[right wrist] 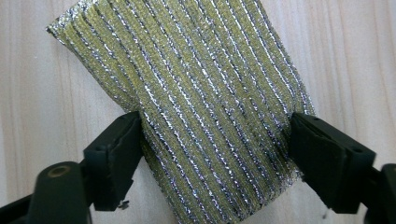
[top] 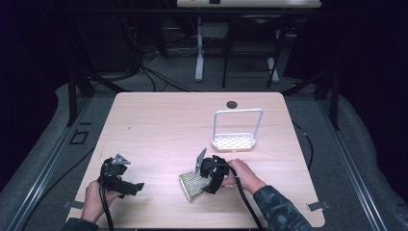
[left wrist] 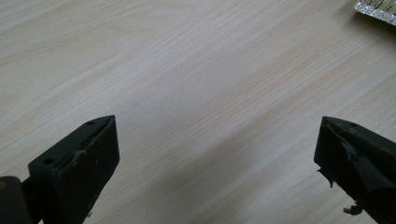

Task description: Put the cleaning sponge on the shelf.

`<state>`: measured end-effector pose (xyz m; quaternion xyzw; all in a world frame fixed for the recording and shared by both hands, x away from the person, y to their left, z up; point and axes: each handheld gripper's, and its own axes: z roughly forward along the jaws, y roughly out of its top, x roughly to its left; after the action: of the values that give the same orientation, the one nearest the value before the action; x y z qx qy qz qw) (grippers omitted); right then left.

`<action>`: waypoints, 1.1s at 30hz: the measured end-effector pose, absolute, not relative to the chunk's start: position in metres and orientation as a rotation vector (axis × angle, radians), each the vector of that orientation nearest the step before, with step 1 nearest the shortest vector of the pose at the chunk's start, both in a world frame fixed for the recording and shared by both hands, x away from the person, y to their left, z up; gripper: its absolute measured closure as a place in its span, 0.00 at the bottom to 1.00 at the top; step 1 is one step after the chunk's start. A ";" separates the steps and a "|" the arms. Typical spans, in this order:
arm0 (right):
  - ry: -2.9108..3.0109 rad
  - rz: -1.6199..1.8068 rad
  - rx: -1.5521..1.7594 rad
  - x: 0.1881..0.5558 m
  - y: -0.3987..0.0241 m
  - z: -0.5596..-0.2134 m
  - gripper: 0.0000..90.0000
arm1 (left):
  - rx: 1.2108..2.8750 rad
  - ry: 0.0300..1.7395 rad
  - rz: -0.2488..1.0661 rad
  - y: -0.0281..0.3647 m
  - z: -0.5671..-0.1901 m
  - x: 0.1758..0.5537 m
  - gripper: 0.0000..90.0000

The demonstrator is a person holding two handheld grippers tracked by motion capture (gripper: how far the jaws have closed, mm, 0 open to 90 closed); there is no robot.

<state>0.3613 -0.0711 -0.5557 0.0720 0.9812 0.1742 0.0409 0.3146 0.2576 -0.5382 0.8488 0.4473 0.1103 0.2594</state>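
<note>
Two claws: right claw (right wrist: 212,140) pinches striped sponge (right wrist: 187,102), no label legible; left claw (left wrist: 217,158) gapes.

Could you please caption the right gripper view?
Right gripper pinching a yellow-and-silver scouring sponge on the wooden table.

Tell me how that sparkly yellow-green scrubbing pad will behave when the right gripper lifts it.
The scrubbing pad probably squashes rather than resists: its edges already pinch in where the right gripper presses. It looks thin and light, so it should lift easily. Its coarse, ribbed weave likely gives good grip, and being flat, it shouldn't roll.
</note>
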 end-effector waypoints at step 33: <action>2.877 0.669 0.384 0.357 -0.085 -0.534 0.55 | 2.315 1.202 0.299 0.256 -0.538 0.314 0.01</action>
<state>0.3566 -0.0845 -0.5336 0.1284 0.9627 0.2237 0.0812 0.3144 0.2561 -0.5379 0.8526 0.4427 0.1100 0.2550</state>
